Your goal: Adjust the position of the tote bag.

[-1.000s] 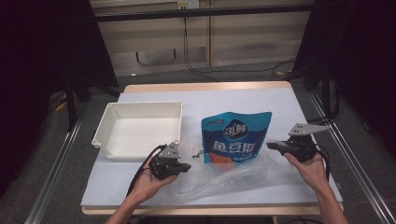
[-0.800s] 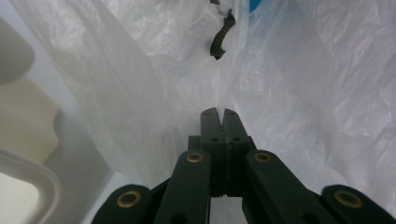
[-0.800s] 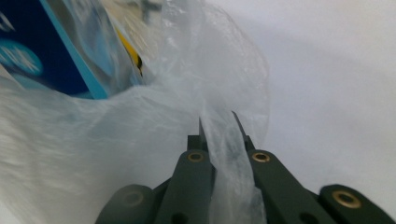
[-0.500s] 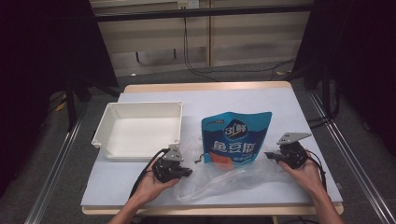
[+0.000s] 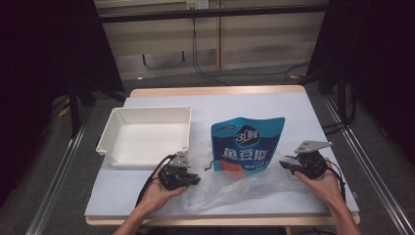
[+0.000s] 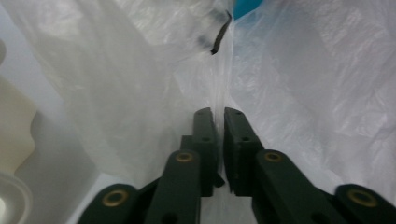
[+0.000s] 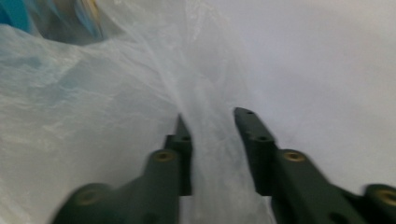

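A clear plastic bag (image 5: 230, 188) lies crumpled on the front of the table, its upper part overlapping the foot of a blue printed pouch (image 5: 247, 144). My left gripper (image 5: 195, 180) is at the bag's left end. In the left gripper view a thin fold of the film (image 6: 140, 70) runs through the narrow gap between the jaws of my left gripper (image 6: 219, 112), which have just been opening. My right gripper (image 5: 285, 165) is at the bag's right end. Its jaws (image 7: 212, 116) have also just been opening and stand apart astride a ridge of film (image 7: 70, 93).
A white empty tray (image 5: 105, 142) sits at the left, just behind my left hand. A pale sheet (image 5: 244, 105) covers the wooden table. Dark drapes and metal rails flank both sides of the table.
My right gripper has sunk from above the table down to the bag's right edge. My left hand has kept its place at the bag's left end.
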`<state>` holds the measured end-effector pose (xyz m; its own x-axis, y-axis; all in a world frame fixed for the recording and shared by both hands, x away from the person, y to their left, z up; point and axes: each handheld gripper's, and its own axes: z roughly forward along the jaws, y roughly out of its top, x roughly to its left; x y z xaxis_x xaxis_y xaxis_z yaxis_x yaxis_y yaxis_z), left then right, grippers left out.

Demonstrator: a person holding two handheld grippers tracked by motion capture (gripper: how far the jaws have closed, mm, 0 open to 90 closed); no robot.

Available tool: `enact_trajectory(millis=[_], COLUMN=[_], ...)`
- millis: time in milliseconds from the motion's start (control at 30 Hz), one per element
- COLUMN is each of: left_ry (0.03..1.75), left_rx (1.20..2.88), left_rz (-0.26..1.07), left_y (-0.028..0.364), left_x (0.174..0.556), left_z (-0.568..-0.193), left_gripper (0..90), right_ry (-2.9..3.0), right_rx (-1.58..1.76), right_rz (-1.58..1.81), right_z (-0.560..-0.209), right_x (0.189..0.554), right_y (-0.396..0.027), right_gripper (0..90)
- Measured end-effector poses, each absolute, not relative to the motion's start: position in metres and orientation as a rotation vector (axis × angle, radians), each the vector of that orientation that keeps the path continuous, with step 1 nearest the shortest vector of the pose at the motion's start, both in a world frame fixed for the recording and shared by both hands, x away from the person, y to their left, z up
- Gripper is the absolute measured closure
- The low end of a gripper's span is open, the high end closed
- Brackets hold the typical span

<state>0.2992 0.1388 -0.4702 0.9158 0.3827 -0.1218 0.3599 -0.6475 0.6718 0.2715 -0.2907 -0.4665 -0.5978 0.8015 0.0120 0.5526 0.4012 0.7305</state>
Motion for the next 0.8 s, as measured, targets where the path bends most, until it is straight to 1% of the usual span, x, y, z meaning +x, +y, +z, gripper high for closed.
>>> enact_trajectory(millis=[33, 67, 200, 233, 267, 333, 367, 467, 533, 667, 800], left_ry=[0.524, 0.511, 0.511, 0.522, 0.515, 0.507, 0.500, 0.500, 0.482, 0.471, 0.437], left_rx=[2.317, 2.313, 2.243, 2.226, 2.223, 2.195, 2.177, 2.148, 2.142, 2.120, 2.117], left_rz=[0.039, 0.047, 0.055, 0.063, 0.072, 0.090, 0.105, 0.123, 0.121, 0.131, 0.137], left_y=[0.139, 0.140, 0.142, 0.143, 0.144, 0.146, 0.147, 0.149, 0.149, 0.148, 0.142], left_x=[0.298, 0.298, 0.295, 0.294, 0.293, 0.292, 0.291, 0.289, 0.287, 0.283, 0.280], left_z=[-0.467, -0.465, -0.451, -0.448, -0.445, -0.438, -0.433, -0.422, -0.417, -0.410, -0.408], left_gripper=[79.2, 75.3, 62.8, 57.4, 53.3, 48.5, 46.9, 43.5, 39.7, 39.6, 43.5], right_ry=[2.314, 2.284, 2.217, 2.194, 2.174, 2.141, 2.128, 2.099, 2.089, 2.089, 2.103], right_rx=[1.174, 1.163, 1.143, 1.133, 1.127, 1.121, 1.116, 1.101, 1.086, 1.079, 1.065], right_rz=[1.024, 1.050, 1.125, 1.129, 1.130, 1.144, 1.159, 1.190, 1.217, 1.255, 1.285], right_z=[-0.464, -0.458, -0.439, -0.433, -0.429, -0.422, -0.418, -0.408, -0.402, -0.397, -0.395], right_x=[0.270, 0.268, 0.257, 0.254, 0.251, 0.247, 0.246, 0.240, 0.239, 0.238, 0.238], right_y=[-0.292, -0.293, -0.297, -0.297, -0.298, -0.300, -0.300, -0.302, -0.301, -0.300, -0.297], right_gripper=[63.4, 57.1, 43.8, 40.4, 38.8, 33.9, 33.4, 30.7, 28.5, 25.3, 19.3])
